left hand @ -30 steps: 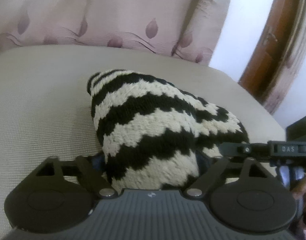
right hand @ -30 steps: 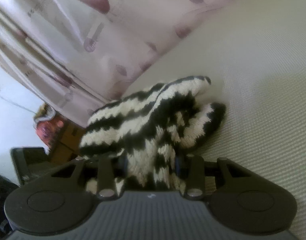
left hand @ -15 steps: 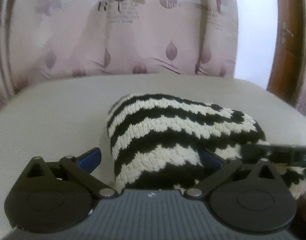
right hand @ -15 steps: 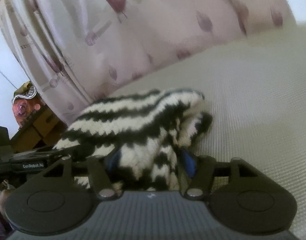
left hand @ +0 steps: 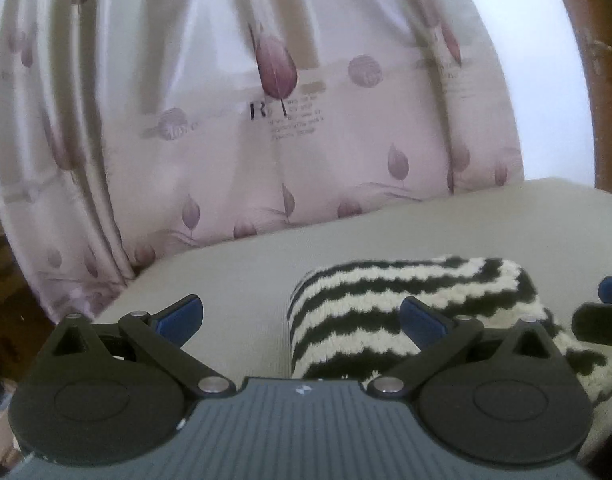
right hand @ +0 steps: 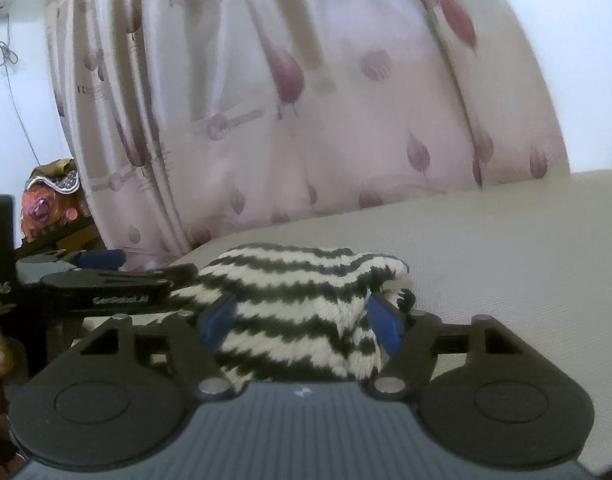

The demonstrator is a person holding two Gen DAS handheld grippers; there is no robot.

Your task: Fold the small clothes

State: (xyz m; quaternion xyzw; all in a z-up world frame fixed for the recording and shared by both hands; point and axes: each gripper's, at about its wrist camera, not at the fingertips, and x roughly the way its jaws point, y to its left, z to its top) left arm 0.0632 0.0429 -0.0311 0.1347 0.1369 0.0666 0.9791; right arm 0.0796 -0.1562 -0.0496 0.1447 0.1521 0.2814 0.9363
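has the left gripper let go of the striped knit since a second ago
Yes. The left gripper has opened and drawn back left; the striped knit now lies on the cream surface, off to its right side.

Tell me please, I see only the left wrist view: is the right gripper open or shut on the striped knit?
Observer: Open. In the right wrist view the right gripper has its jaws apart, with the striped knit between them.
Operator: Is the fold neat at that end?
Observer: Not fully. A lower layer edge sticks out from under the top layer, with a dark yarn tuft below it.
Operator: What is past the curtain on that side?
Observer: An orange patterned bundle sits left of the curtain.
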